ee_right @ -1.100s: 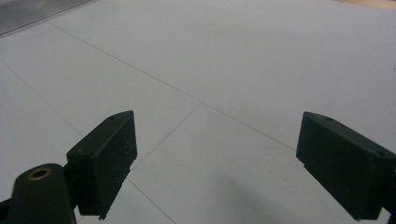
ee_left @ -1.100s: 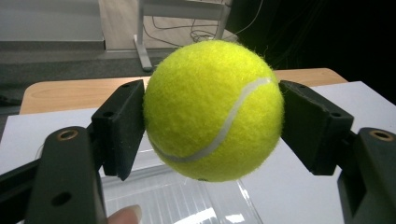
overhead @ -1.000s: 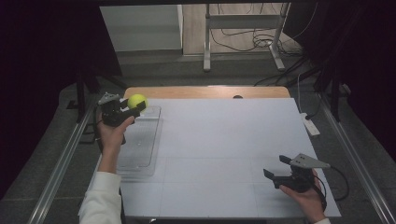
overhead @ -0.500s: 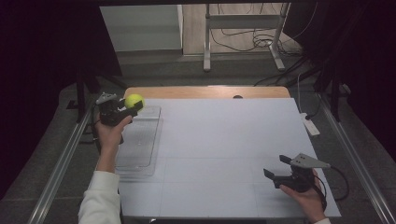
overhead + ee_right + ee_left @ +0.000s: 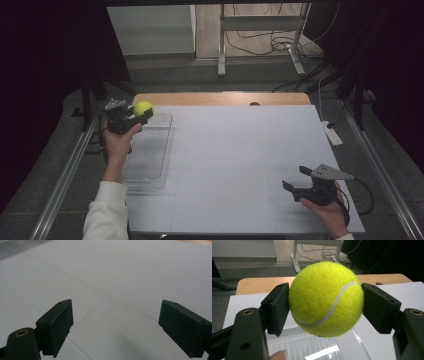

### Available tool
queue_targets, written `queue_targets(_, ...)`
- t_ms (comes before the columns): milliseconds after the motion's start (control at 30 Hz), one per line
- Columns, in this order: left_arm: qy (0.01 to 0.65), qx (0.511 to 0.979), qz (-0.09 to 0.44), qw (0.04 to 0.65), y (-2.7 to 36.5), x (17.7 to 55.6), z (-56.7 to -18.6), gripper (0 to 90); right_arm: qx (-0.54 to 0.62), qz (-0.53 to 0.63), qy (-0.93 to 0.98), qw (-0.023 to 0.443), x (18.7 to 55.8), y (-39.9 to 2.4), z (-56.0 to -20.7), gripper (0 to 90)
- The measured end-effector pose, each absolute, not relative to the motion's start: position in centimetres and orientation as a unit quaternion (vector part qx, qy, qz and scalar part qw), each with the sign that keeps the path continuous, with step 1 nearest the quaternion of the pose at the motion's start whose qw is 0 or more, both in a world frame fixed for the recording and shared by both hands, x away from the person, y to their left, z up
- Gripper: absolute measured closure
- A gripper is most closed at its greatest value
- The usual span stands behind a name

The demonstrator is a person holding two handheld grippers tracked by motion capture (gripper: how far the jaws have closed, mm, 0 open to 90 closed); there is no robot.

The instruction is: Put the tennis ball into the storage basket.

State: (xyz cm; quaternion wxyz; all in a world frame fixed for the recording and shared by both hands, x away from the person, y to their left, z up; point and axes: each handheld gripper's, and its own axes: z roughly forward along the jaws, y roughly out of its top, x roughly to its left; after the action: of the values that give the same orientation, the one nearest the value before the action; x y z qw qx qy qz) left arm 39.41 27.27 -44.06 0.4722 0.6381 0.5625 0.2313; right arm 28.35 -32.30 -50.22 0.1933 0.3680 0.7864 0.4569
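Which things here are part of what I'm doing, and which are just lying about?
In the job: round yellow felt tennis ball, clamped in the left gripper; clear plastic tray below it.
Lying about: white power strip at the table's right edge; open, empty right gripper.

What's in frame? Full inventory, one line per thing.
tennis ball: 1, yellow-green, clamped in the left gripper above the tray's far end
tray: 1, clear plastic, left side of the table
table cover: 1, white, over most of the tabletop
tabletop: 1, wooden, bare strip at the far edge
power strip: 1, white, off the table's right edge
metal stand: 1, grey, on the floor behind, cables around it
left gripper: 1, black, shut on the ball
right gripper: 1, black, open, near right corner
hands: 2, white sleeves
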Motion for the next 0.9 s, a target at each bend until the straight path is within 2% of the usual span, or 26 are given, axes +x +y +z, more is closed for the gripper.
queue_targets(900, 0.587, 0.652, 0.223, 0.425, 28.3, 41.1, -44.9, 27.7, 0.369, 0.457, 0.786, 0.193, 28.4, -32.3, -50.2, 13.1)
